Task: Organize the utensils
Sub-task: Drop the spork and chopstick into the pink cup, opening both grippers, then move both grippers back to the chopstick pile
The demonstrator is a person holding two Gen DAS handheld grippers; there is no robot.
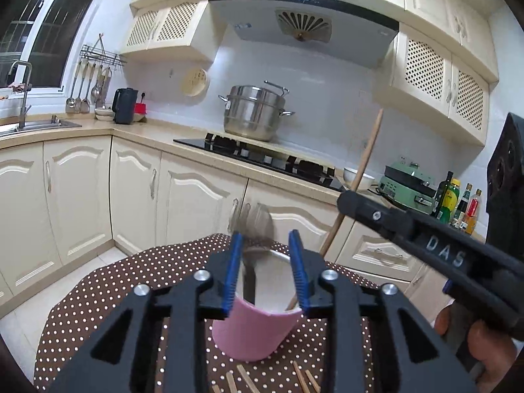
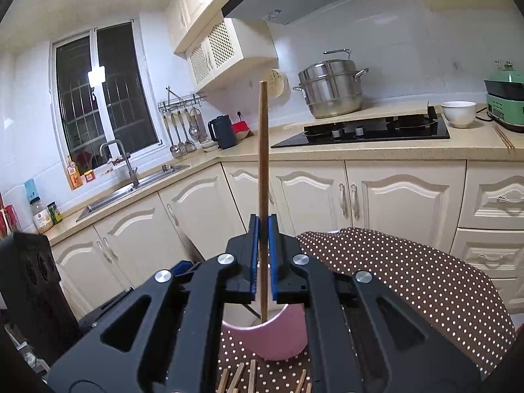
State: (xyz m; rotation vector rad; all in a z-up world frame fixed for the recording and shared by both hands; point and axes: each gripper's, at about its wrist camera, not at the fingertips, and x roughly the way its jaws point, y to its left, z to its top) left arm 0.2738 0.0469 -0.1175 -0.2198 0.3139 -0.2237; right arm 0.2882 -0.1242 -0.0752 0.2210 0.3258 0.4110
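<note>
**Nearly in: chopstick over the pink cup**

Right then, my right gripper (image 2: pixel 262 226) was clamped on a single wooden chopstick (image 2: pixel 263 163), held upright with its lower tip just dipping inside the rim of the pink cup (image 2: pixel 278 340). My left gripper (image 1: pixel 265 245) stood part open with nothing pressed between its pads; a blurred fork (image 1: pixel 253 226) stood in the cup right ahead of it, loose as far as I could tell. The cup sat on the dotted tabletop (image 2: pixel 393 262), with more chopsticks (image 2: pixel 235 380) lying flat just in front of it.

To do this step well, I judged I should lower the stick further before letting go, keep it vertical so it would not catch the rim, and steer clear of the fork. The cup looked light, so a sideways knock could have tipped it.
</note>
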